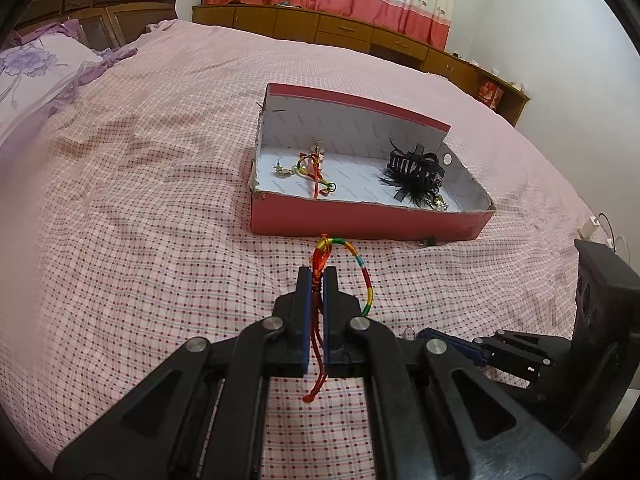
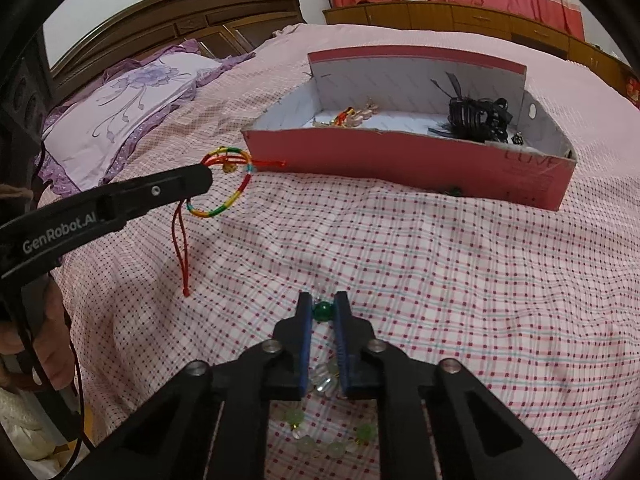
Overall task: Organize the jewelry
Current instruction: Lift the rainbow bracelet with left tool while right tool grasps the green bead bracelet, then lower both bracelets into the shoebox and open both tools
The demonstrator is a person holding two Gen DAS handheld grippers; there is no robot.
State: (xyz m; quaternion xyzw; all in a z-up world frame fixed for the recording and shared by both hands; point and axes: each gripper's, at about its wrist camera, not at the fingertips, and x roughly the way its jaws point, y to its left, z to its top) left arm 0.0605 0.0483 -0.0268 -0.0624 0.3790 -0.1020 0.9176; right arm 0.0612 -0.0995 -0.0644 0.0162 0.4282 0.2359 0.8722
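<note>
My left gripper (image 1: 318, 280) is shut on a rainbow cord bracelet (image 1: 362, 268) with red tassel strings, held above the bed just before the pink box (image 1: 368, 220). It also shows in the right wrist view (image 2: 224, 196), hanging from the left gripper (image 2: 206, 178). My right gripper (image 2: 323, 306) is shut on a green-and-clear bead bracelet (image 2: 323, 311), which hangs below the fingers. The box (image 2: 400, 160) holds a colourful cord bracelet (image 1: 314, 168) at its left and a black hair clip (image 1: 416, 172) at its right.
The bed (image 1: 140, 200) has a pink checked sheet. A purple floral pillow (image 2: 132, 112) and wooden headboard (image 2: 180, 16) lie at the left. Wooden cabinets (image 1: 360, 36) and curtains stand behind the bed. A small dark item (image 1: 430, 242) lies by the box front.
</note>
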